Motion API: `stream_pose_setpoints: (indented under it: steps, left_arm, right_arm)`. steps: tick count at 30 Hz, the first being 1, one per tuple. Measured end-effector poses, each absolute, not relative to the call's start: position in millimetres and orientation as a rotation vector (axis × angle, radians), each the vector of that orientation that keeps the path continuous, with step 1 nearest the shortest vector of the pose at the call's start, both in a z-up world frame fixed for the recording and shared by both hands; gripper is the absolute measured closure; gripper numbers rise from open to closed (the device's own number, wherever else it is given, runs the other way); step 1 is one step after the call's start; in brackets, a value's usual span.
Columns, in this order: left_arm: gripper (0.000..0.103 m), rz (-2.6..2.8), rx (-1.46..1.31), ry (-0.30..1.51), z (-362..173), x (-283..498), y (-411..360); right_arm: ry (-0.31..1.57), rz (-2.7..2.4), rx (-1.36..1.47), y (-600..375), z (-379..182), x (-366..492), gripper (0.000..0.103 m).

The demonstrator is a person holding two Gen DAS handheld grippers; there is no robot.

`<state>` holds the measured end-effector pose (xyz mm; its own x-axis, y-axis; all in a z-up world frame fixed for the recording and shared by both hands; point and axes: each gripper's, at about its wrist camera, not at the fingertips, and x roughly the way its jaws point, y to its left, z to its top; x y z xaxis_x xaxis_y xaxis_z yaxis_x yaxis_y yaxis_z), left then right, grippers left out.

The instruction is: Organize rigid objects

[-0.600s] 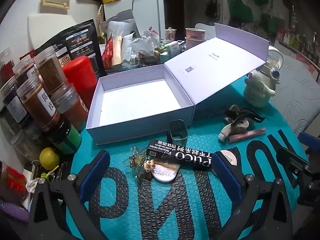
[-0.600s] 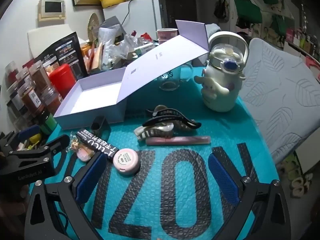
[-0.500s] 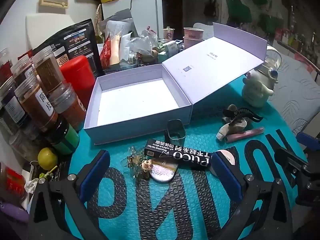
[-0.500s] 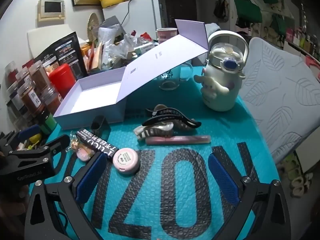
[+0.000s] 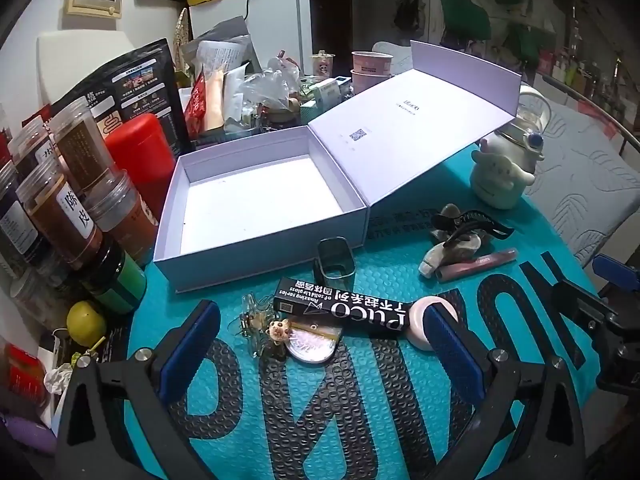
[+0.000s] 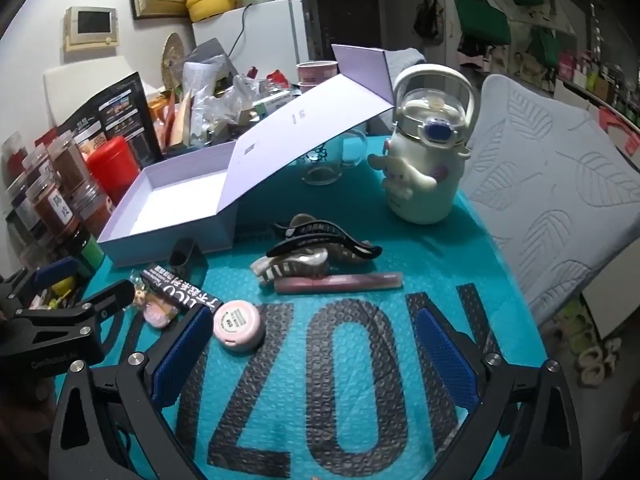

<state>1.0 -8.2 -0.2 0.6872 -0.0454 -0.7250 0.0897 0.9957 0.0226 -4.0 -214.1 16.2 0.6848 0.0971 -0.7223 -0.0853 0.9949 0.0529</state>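
An open white box (image 5: 256,208) with its lid (image 5: 404,132) folded back stands on the teal mat; it also shows in the right wrist view (image 6: 176,200). In front of it lie a black PUCO carton (image 5: 344,308), a small dark cup (image 5: 336,260), a keychain charm (image 5: 276,330), a pink round compact (image 6: 238,324), hair claws (image 6: 320,244) and a pink tube (image 6: 340,282). My left gripper (image 5: 320,344) is open and empty, just short of the carton. My right gripper (image 6: 312,352) is open and empty, with the compact by its left finger.
Spice jars (image 5: 64,200), a red canister (image 5: 136,160) and a lemon (image 5: 86,318) crowd the left side. A cream character bottle (image 6: 428,168) stands at the right. Bags and cups clutter the back. A grey cushioned chair (image 6: 560,184) is right of the table.
Both views have shifted only slightly. Both grippers stay open and nothing on the mat has moved.
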Motion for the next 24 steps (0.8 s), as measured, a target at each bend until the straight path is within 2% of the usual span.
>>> stream_pose_setpoints:
  steps: [24]
  left_arm:
    - [0.000,-0.095,0.046,0.805,9.3,-5.1,-9.1]
  right_arm:
    - [0.798,0.101,0.018,-215.9,22.9,-12.1,0.000]
